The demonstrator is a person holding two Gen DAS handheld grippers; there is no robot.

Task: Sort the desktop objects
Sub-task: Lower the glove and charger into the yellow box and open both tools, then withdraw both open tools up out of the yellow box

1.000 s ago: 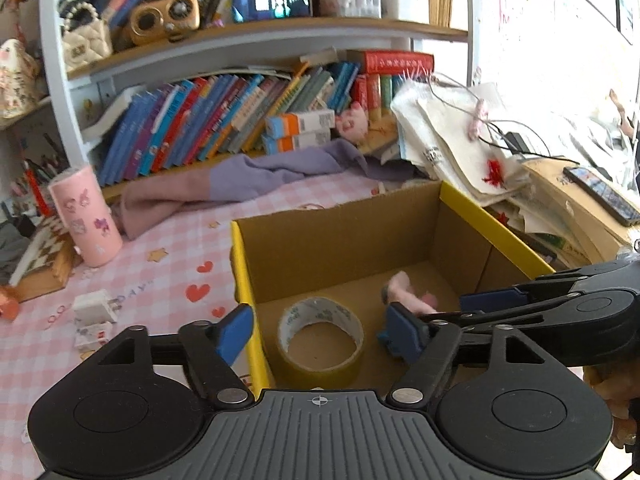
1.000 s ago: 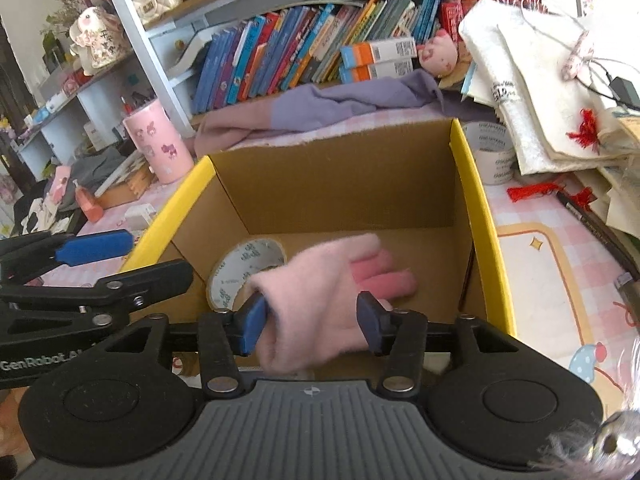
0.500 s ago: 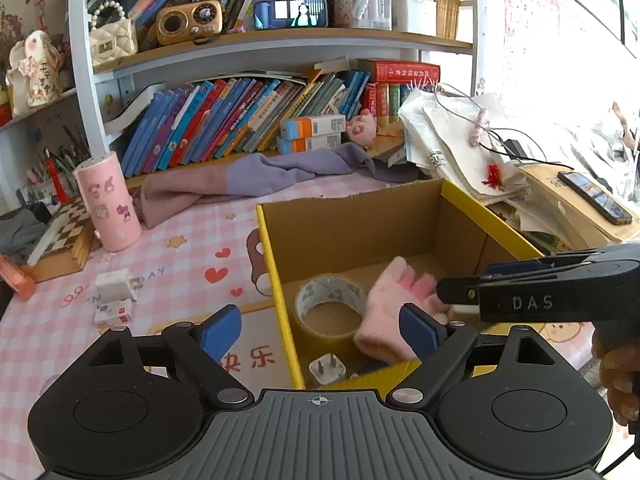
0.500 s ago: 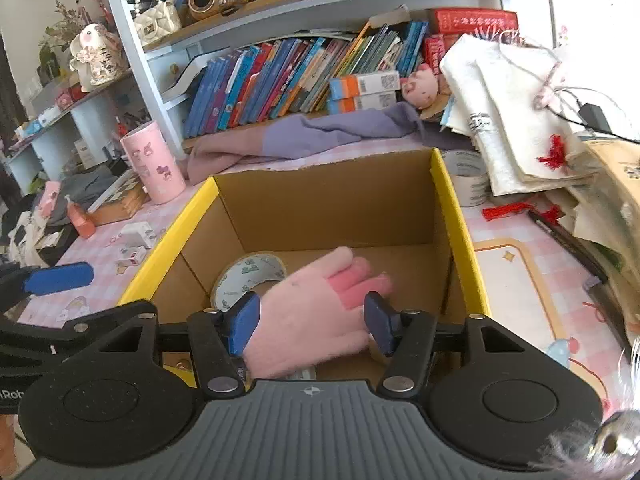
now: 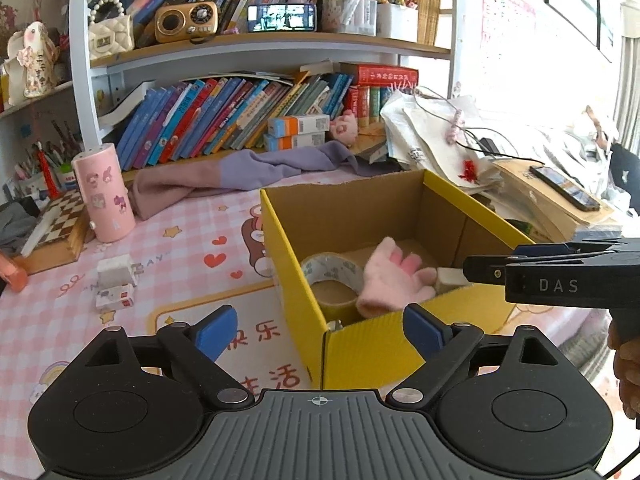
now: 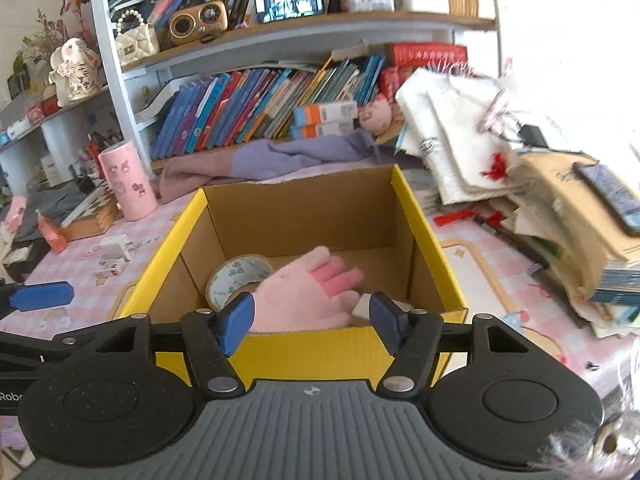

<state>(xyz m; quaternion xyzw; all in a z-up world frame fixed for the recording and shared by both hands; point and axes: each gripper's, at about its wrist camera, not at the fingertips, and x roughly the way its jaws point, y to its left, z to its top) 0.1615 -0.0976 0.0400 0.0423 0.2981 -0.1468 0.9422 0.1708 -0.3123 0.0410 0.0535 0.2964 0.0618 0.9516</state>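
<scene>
A yellow cardboard box (image 5: 384, 344) (image 6: 304, 350) stands on the pink checked desk. Inside it a pink glove (image 5: 390, 284) (image 6: 306, 298) lies partly over a roll of clear tape (image 5: 328, 276) (image 6: 236, 276), beside a small white object (image 5: 450, 278). My right gripper (image 6: 311, 320) hovers at the box's near wall. Its jaws are opening and the pads stand clear of the glove below. It shows from the side in the left wrist view, right gripper (image 5: 520, 274). My left gripper (image 5: 320, 332) is over the box's near left corner, jaws opening with nothing between them.
On the desk left of the box are white charger plugs (image 5: 116, 272), a pink cup (image 5: 105, 196) and a chessboard box (image 5: 56, 228). A purple-pink cloth (image 5: 240, 176) lies behind. Stacked papers and books with a phone (image 5: 564, 188) crowd the right. Bookshelves rise at the back.
The right gripper's jaws widened and let go of the pink glove, which now rests in the box. Both grippers drew back from the box, and the left jaws spread wider.
</scene>
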